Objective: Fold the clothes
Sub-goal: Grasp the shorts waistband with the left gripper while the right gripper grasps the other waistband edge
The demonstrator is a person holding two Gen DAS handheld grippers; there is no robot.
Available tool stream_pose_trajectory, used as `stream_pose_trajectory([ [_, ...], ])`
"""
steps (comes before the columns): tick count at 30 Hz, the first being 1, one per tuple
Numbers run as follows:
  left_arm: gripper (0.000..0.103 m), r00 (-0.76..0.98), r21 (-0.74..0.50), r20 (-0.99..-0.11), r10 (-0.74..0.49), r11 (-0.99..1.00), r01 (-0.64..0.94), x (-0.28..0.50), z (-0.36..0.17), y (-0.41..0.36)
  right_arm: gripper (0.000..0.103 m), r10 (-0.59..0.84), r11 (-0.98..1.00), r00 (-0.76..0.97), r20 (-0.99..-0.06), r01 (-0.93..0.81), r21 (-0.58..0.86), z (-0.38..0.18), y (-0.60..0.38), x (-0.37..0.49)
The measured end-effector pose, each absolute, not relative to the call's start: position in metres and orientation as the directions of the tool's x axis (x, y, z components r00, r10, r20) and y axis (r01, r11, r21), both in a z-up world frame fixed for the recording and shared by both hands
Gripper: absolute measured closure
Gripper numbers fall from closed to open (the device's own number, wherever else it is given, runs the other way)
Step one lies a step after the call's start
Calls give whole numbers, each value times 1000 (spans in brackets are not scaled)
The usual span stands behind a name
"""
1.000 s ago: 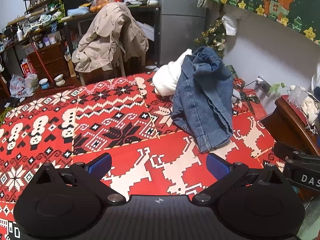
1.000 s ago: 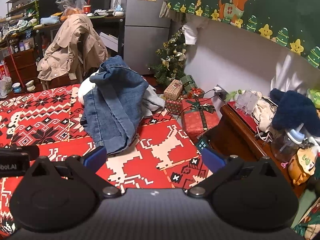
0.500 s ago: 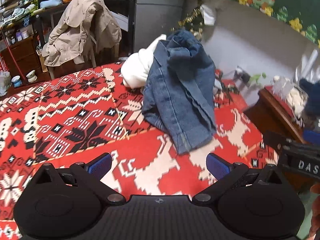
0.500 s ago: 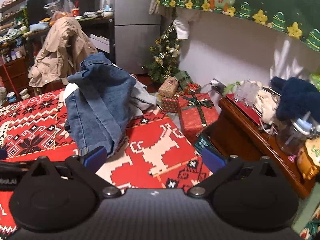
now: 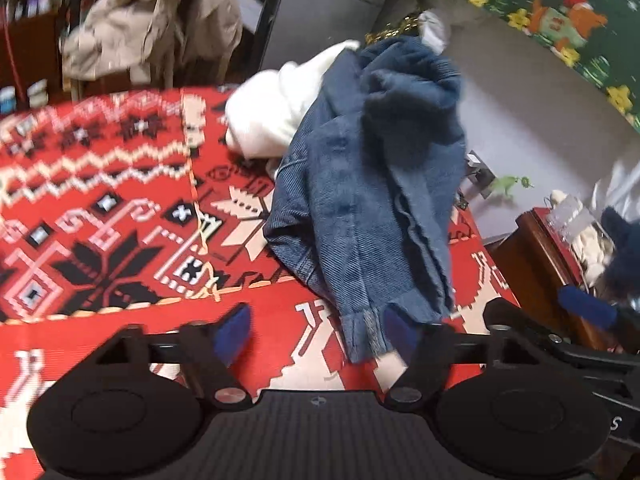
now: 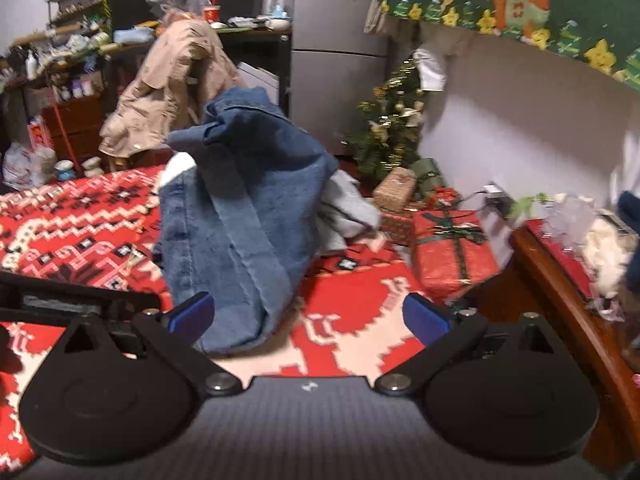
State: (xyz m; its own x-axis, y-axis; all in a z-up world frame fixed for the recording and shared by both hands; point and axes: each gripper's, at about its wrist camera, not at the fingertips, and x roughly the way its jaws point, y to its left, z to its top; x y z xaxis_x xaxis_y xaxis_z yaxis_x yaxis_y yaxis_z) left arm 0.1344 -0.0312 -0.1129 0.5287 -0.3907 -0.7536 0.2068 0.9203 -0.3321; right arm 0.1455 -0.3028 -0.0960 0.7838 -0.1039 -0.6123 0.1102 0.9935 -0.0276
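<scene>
Dim indoor light, warm-ish, no clear source in view — no hard shadows, no glare. Left wrist view is heavily motion-blurred: the beige coat [image 5: 156, 16] and wall banner [image 5: 560, 20] smear, the red patterned cover [image 5: 100, 208] goes soft. Right wrist view is sharper w/ mild blur toward the right edge. Strong fisheye bending at the borders, black corners in both. Colours look oversaturated, esp. reds.

A: Setting? A lived-in home at Christmas: a fridge [image 6: 336, 52], cluttered shelves [image 6: 76, 40] and a coat [image 6: 172, 80] slung over a chair.

B: Further evidence? A tinselled tree [image 6: 390, 120], wrapped gifts [image 6: 452, 248], and a red patterned blanket [image 5: 100, 208].
</scene>
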Motion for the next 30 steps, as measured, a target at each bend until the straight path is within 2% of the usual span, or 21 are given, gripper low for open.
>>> stream_pose_trajectory([
  [1,48,526,-349,-748,-406,913,210,138,-116,-31,15,-84,995,783,-616,98,-11,-100,-303,152],
  [6,58,518,-402,-721,-461,886,230,151,-124,-28,36,-65,997,770,-635,73,-13,-121,-298,183],
  [13,60,507,-459,-699,-504,860,223,164,-132,-22,43,-70,997,755,-652,44,-56,-144,-284,219],
  [14,60,502,-478,-691,-521,849,223,165,-133,-22,50,-75,997,750,-657,53,-53,-147,-285,223],
  [15,60,496,-495,-684,-535,840,223,167,-134,-23,72,-75,997,746,-662,63,-41,-149,-287,225],
  [16,60,492,-506,-680,-543,834,220,169,-135,-23,79,-68,997,742,-666,73,-21,-151,-290,225],
  [17,60,490,-515,-677,-550,829,218,170,-136,-25,82,-67,996,743,-665,90,-1,-152,-293,224],
  [18,60,487,-523,-673,-556,824,217,171,-136,-27,92,-73,994,748,-660,109,14,-151,-297,221],
  [22,60,485,-563,-635,-600,791,241,170,-134,-36,93,-85,973,766,-637,201,112,-146,-317,209],
  [26,60,460,-633,-589,-664,733,249,174,-137,-45,93,-60,959,767,-639,223,177,-145,-332,203],
  [29,94,457,-626,-611,-647,748,221,174,-137,-50,93,-21,954,766,-643,207,216,-144,-335,199],
  [30,97,464,-615,-617,-635,758,219,173,-135,-50,94,-15,954,766,-643,203,219,-143,-336,197],
])
